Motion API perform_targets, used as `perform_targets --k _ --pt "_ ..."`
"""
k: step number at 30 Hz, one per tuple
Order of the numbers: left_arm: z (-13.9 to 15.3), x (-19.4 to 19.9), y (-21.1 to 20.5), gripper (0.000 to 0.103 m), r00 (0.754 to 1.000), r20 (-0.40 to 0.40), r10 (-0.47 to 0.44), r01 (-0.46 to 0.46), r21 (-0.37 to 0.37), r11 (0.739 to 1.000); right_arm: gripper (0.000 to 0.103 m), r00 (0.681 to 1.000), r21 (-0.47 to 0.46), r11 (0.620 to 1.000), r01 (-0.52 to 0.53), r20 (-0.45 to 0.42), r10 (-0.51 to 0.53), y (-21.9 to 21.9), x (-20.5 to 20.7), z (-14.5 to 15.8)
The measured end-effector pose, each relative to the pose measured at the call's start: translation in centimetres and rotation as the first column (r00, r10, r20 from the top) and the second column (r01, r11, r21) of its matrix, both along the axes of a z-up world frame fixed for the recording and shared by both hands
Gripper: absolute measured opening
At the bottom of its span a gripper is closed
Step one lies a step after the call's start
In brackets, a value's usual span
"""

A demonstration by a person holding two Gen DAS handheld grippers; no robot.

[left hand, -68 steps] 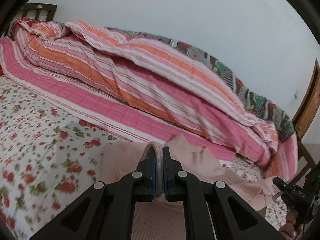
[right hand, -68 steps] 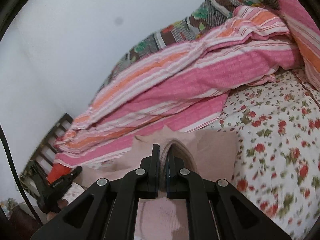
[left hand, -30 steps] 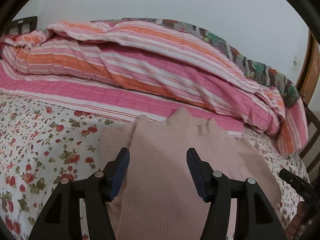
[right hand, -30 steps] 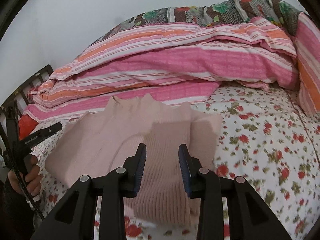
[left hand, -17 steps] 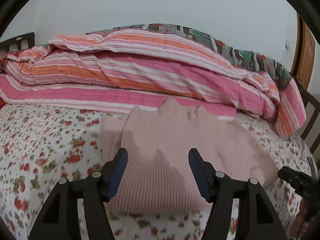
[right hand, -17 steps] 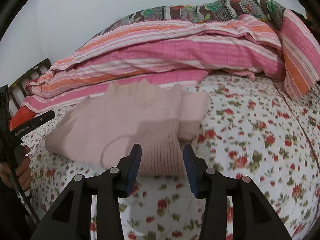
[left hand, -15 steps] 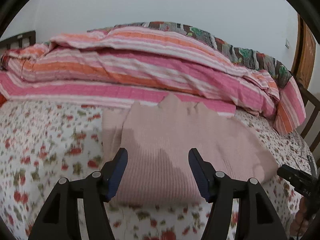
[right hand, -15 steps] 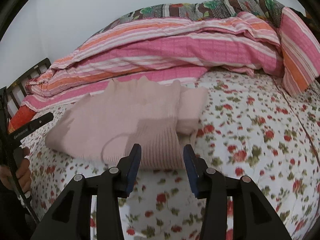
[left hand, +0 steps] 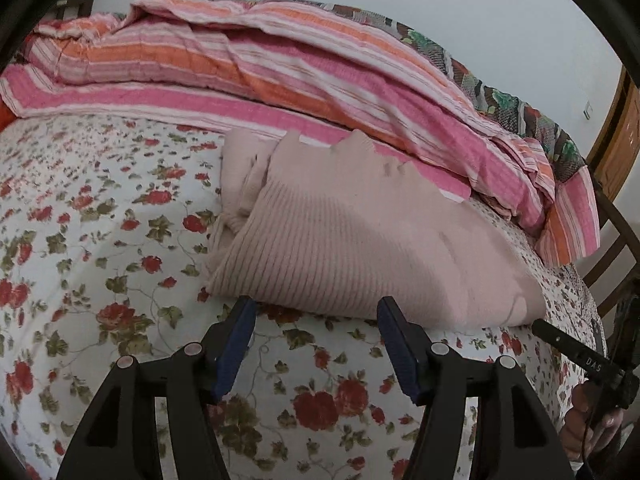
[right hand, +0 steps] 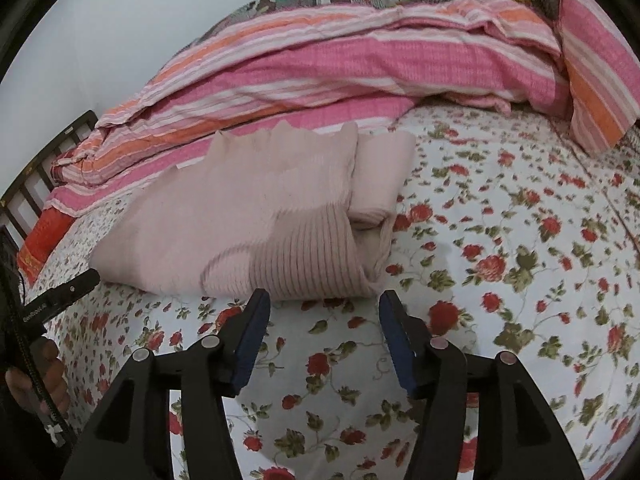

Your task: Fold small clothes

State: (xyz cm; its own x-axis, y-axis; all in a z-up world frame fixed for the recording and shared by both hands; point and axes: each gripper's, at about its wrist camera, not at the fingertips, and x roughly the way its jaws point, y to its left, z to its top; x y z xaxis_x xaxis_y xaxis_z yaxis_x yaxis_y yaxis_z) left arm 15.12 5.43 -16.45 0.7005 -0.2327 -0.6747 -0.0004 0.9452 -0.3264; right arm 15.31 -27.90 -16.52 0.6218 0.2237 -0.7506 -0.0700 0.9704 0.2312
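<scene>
A pale pink ribbed sweater [left hand: 352, 236] lies folded on the flowered bedsheet [left hand: 100, 248], its near edge toward me. My left gripper [left hand: 316, 304] stands open just short of that near edge, nothing between its blue pads. In the right wrist view the same sweater [right hand: 256, 216] lies folded with a sleeve tucked at its right side. My right gripper [right hand: 324, 298] hovers in front of the ribbed hem; its jaws are opening and nothing is between them.
A pink and orange striped quilt [left hand: 280, 68] is heaped behind the sweater against the wall. A wooden bed frame [left hand: 616, 220] shows at the right. The other gripper and the hand holding it appear at each view's edge [right hand: 60, 292].
Both grippers let go of the sweater, which now lies folded on the bed. They drew back toward me and sank, past the near edge. The right jaws have widened.
</scene>
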Motion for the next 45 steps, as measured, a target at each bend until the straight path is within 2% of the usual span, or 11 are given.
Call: perform_targets --k 9,13,26,29,31,33,36,37,38,42,45 --pt "-1.4 1.4 0.3 0.064 1.000 -0.021 -0.005 0.004 -0.040 0.999 0.072 1.000 -0.009 1.000 -0.011 0.002 0.011 0.9 0.6 -0.6" --pt "-1.7 1.9 0.5 0.067 1.000 -0.021 -0.004 0.003 -0.058 0.998 0.073 1.000 0.000 1.000 0.005 0.003 -0.005 0.9 0.9 -0.8" --pt "-1.7 4.1 1.3 0.069 1.000 -0.018 0.019 -0.021 -0.097 0.995 0.076 0.998 0.146 0.987 0.064 -0.031 -0.060 -0.4 3.7 -1.2" --pt "-1.7 4.8 1.3 0.069 0.999 -0.022 0.036 -0.038 -0.085 0.996 0.062 0.996 0.165 0.983 0.082 -0.037 -0.077 -0.5 4.4 -1.6" --pt "-1.7 5.2 1.3 0.069 0.998 -0.024 0.051 -0.053 -0.069 0.996 0.044 0.995 0.157 0.983 0.094 -0.049 -0.087 -0.5 4.8 -2.0" --pt "-1.6 5.6 1.2 0.065 0.998 -0.020 0.062 -0.063 -0.054 0.997 0.037 0.996 0.161 0.983 0.084 -0.046 -0.078 -0.5 5.0 -2.1" --pt "-1.7 5.9 1.5 0.032 0.996 -0.017 0.087 -0.088 -0.064 0.994 0.020 0.998 0.172 0.984 0.055 -0.036 -0.049 -0.1 5.0 -2.2" --pt "-1.8 5.9 1.8 0.017 0.996 -0.014 0.086 -0.087 -0.083 0.993 0.018 0.998 0.167 0.984 0.054 -0.024 -0.050 0.0 4.9 -2.1" --pt "-1.7 5.8 2.1 0.013 0.996 -0.006 0.085 -0.085 -0.101 0.991 0.017 0.999 0.162 0.986 0.048 -0.005 -0.047 0.1 4.7 -1.9" --pt "-0.9 5.0 2.0 0.010 0.996 0.018 0.088 -0.086 -0.082 0.993 0.014 0.997 0.189 0.981 0.043 0.051 -0.053 -0.3 3.7 -1.0" --pt "-0.4 3.9 2.0 0.010 0.996 0.022 0.092 -0.090 -0.080 0.993 0.014 0.998 0.231 0.972 0.037 0.048 -0.050 -0.8 2.9 -0.5"
